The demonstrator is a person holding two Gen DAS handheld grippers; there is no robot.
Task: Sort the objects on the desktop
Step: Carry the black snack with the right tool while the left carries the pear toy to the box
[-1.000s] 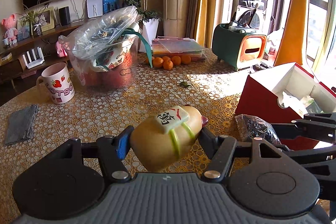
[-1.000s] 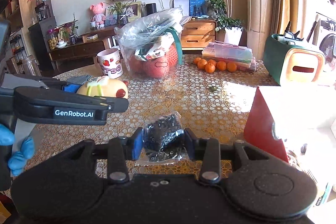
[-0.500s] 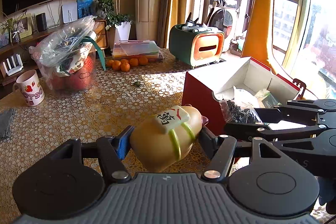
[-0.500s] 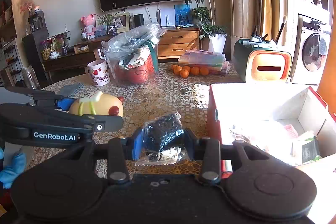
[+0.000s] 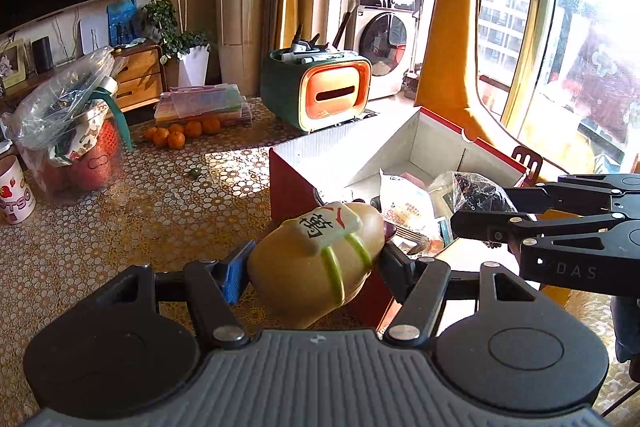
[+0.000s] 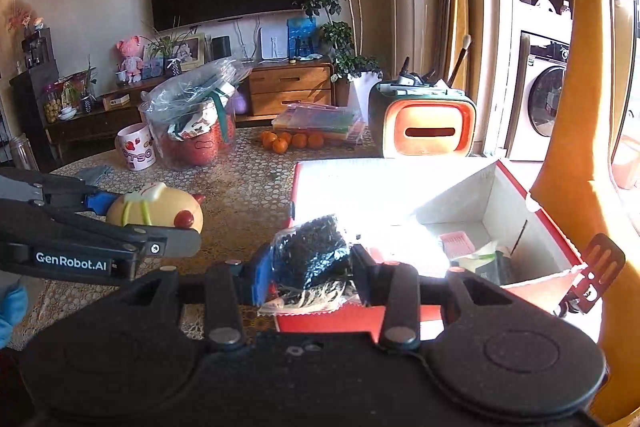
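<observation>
Your left gripper (image 5: 314, 263) clamps the yellow toy (image 5: 316, 259), right gripper (image 6: 306, 275) pinches the black packet (image 6: 310, 255) (both carried over the red box (image 6: 552, 227) for dropping in).

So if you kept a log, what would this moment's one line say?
left gripper: shut on yellow toy | right gripper: shut on black packet | both at near edge of open red box | nothing dropped in yet
</observation>
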